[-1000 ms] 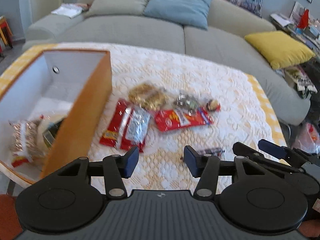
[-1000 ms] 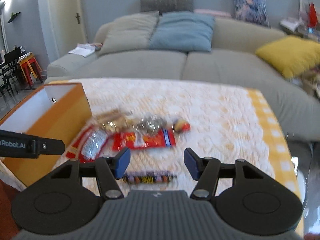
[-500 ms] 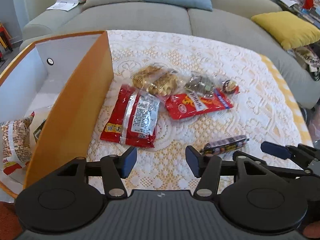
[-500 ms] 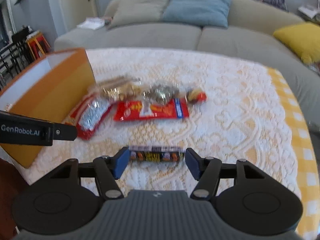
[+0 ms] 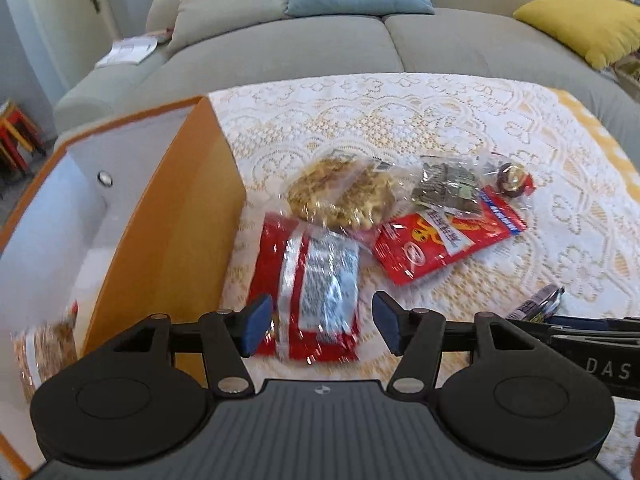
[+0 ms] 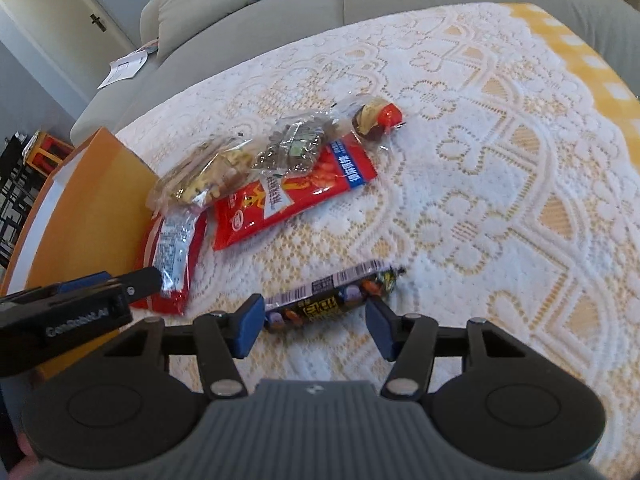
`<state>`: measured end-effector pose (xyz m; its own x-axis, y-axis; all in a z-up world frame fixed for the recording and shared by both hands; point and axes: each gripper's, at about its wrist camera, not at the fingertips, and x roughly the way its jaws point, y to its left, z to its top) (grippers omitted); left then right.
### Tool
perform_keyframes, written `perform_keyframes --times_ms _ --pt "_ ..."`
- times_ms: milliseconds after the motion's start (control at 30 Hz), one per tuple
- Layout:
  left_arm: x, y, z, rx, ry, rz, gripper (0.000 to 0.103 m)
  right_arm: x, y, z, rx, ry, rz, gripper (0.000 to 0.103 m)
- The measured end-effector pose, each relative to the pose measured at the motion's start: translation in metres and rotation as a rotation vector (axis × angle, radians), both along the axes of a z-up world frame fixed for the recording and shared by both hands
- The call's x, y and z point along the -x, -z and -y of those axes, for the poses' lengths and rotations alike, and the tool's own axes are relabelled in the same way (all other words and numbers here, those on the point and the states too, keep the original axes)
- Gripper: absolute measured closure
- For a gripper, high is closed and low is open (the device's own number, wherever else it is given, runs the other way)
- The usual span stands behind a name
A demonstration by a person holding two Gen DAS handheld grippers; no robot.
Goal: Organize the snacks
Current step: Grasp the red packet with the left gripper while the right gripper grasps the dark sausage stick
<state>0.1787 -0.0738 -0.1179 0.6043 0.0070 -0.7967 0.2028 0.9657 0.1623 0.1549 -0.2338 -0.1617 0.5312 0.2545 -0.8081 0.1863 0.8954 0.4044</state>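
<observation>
Snacks lie on a lace tablecloth (image 5: 500,128). My left gripper (image 5: 320,328) is open, its blue pads on either side of the near end of a red and silver packet (image 5: 316,284). My right gripper (image 6: 316,322) is open around a dark sausage stick (image 6: 332,298), which lies between the pads. Behind are a clear bag of biscuits (image 5: 344,196), a bag of dark seeds (image 5: 448,188), a red flat packet (image 5: 444,244) and a small red-wrapped sweet (image 5: 516,180). An orange box (image 5: 168,216) with a white inside stands at the left and holds a few snacks (image 5: 44,352).
A grey sofa (image 5: 320,40) with cushions runs behind the table. A yellow cushion (image 5: 588,20) lies at its right end. The yellow checked table edge (image 6: 580,40) is at the right. Red stools (image 5: 16,132) stand at the far left.
Both grippers have moved forward and down toward the table. The left one now straddles the red and silver packet; the right one has closed in on the sausage stick. Both stay open.
</observation>
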Motion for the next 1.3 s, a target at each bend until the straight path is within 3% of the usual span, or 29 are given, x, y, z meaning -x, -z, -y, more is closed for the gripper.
perform_keyframes --times_ms 233,367,567,633,700,767,867,933,1133,1300 --pt "-0.017 0.015 0.010 -0.091 0.040 0.039 0.031 -0.019 0.005 -0.005 0.026 -0.024 0.012 0.059" --pt "-0.021 0.023 0.014 -0.116 0.070 0.055 0.029 -0.029 0.006 -0.005 0.055 -0.042 0.023 0.059" --pt "-0.028 0.036 0.010 -0.113 0.022 0.016 0.021 -0.031 0.008 -0.006 0.084 -0.073 0.045 0.059" --pt "-0.029 0.043 0.012 -0.147 0.023 0.002 0.014 -0.031 0.008 -0.007 0.087 -0.079 0.049 0.059" --pt "-0.025 0.047 0.016 -0.200 0.042 0.037 0.009 -0.032 0.008 -0.006 0.082 -0.078 0.048 0.058" --pt "-0.023 0.048 0.018 -0.214 0.057 0.053 0.009 -0.032 0.008 -0.006 0.077 -0.082 0.050 0.056" --pt "-0.028 0.047 0.014 -0.185 0.043 0.049 0.007 -0.030 0.008 -0.009 0.090 -0.094 0.058 0.055" --pt "-0.034 0.047 0.009 -0.159 0.020 0.038 0.000 -0.029 0.008 -0.012 0.108 -0.109 0.065 0.055" --pt "-0.036 0.048 0.004 -0.123 0.037 0.044 0.001 -0.027 0.008 -0.011 0.125 -0.118 0.073 0.061" --pt "-0.045 0.043 -0.010 -0.004 0.006 -0.042 0.013 -0.024 0.007 -0.009 0.106 -0.116 0.065 0.066"
